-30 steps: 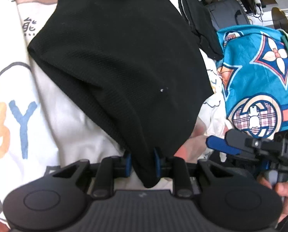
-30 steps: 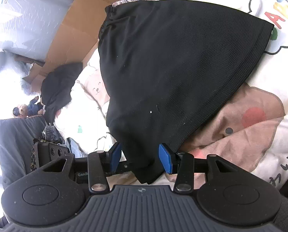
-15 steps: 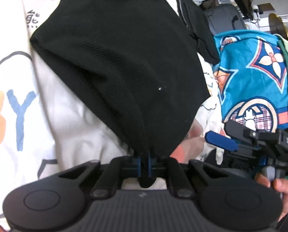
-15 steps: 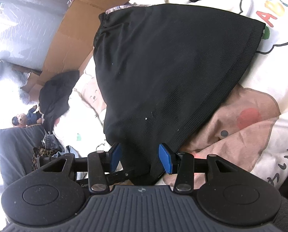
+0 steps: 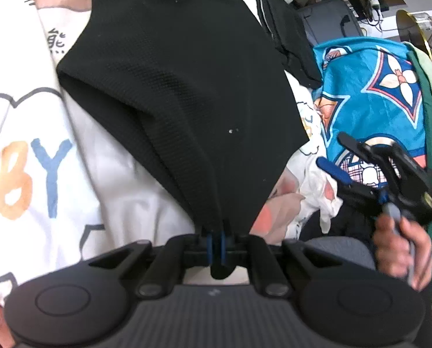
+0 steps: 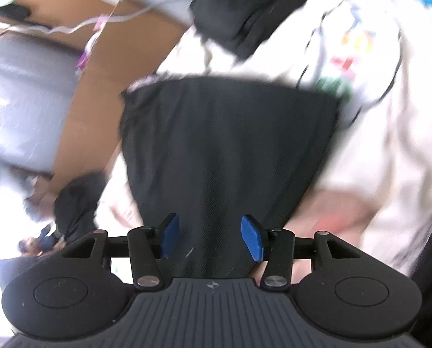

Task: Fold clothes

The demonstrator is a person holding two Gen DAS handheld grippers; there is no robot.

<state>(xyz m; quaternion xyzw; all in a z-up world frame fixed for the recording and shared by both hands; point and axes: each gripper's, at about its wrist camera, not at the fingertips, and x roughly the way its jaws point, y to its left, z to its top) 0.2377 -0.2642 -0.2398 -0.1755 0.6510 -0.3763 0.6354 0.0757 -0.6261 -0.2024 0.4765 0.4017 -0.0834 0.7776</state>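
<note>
Closest in the left wrist view, the left gripper [image 5: 217, 246] has its blue pads pinched tight on a corner of the black garment [image 5: 181, 87], a waffle-knit cloth that fans out from the pinch into a broad wedge. It lies on a smooth white sheet [image 5: 105, 179] printed with coloured letters. To the right, a hand [image 5: 401, 249] holds the right gripper [image 5: 340, 159] beside a glossy teal patterned cloth [image 5: 372, 92]. In the blurred right wrist view, the right gripper [image 6: 211, 239] is opening, its pads standing apart over the black garment [image 6: 227, 145], clear of it. Brown cardboard [image 6: 100, 87] lies beyond.
</note>
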